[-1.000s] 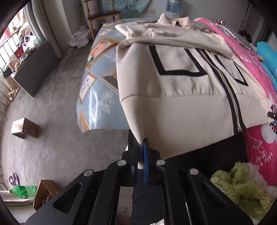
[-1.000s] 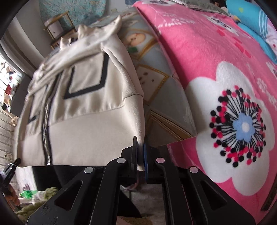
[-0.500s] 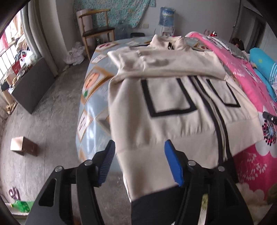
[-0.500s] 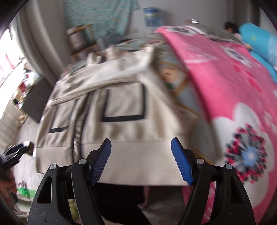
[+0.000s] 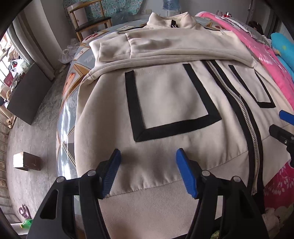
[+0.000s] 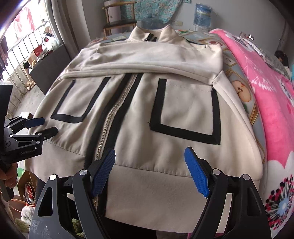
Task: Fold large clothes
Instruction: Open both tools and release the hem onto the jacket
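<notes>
A cream zip-up jacket (image 5: 165,95) with black pocket outlines lies front-up on the bed, sleeves folded across its chest, hem hanging over the near edge. It also shows in the right wrist view (image 6: 183,103). My left gripper (image 5: 148,171) is open and empty just above the hem's left half. My right gripper (image 6: 150,171) is open and empty above the hem's right half, beside the zipper (image 6: 108,121). The left gripper also shows in the right wrist view (image 6: 42,125), open. The right gripper's fingertips (image 5: 286,117) show at the left view's right edge.
The bed carries a blue-grey patterned sheet (image 5: 68,110) and a pink floral blanket (image 6: 272,114). A wooden chair (image 5: 90,23), a dark cabinet (image 5: 23,95), a small box (image 5: 27,161) and a water bottle (image 6: 202,14) stand around on the concrete floor.
Both grippers were shut on the jacket's hem corners a second ago. They have let go, opened wide and moved up over the hem, which now lies on the bed edge.
</notes>
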A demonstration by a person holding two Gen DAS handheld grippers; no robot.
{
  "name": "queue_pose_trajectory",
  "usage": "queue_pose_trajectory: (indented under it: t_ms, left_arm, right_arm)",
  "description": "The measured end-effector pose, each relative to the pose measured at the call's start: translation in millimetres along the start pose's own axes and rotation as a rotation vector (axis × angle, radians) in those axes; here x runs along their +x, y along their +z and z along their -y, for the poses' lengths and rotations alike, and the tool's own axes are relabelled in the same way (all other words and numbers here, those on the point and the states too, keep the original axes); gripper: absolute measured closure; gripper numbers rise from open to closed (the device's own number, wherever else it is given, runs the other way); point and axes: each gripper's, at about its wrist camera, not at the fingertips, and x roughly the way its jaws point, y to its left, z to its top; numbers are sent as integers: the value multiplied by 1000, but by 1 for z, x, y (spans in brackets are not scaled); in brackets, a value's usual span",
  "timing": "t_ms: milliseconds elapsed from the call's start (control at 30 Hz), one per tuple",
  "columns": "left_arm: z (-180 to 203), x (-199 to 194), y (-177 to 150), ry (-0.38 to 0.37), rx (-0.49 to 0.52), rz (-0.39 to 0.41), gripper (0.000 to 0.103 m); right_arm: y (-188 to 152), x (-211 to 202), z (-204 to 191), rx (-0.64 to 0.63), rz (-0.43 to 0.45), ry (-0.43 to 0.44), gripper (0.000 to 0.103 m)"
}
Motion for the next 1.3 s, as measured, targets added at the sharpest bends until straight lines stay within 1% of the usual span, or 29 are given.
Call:
queue_pose_trajectory:
  t_ms: [67, 133, 433, 567, 733, 967, 1100, 1300]
  left_arm:
    - [-2, 0, 0, -3, -12, -5, 41]
    - [-4, 1, -1, -4, -27, -9, 39]
    - [-4, 2, -1, 8, -40, -10, 34]
    - [-4, 2, 0, 14, -42, -10, 32]
    - [-4, 3, 0, 22, -46, -11, 31]
    - [-3, 3, 1, 31, -41, -14, 31]
    - [-1, 0, 3, 45, -34, -17, 31]
    - [0, -18, 9, 41, -12, 22, 31]
  right_arm:
    - [-2, 8, 1, 0, -22, -4, 27]
    - [-5, 13, 1, 2, -36, -8, 25]
    - [-7, 22, 5, 20, -52, 9, 14]
    - [-6, 25, 7, 30, -56, 23, 12]
    - [-6, 27, 5, 21, -55, 13, 9]
    - [-6, 28, 5, 23, -57, 15, 9]
    - [-4, 25, 8, 44, -62, 32, 9]
    - [5, 9, 11, 57, -37, 70, 9]
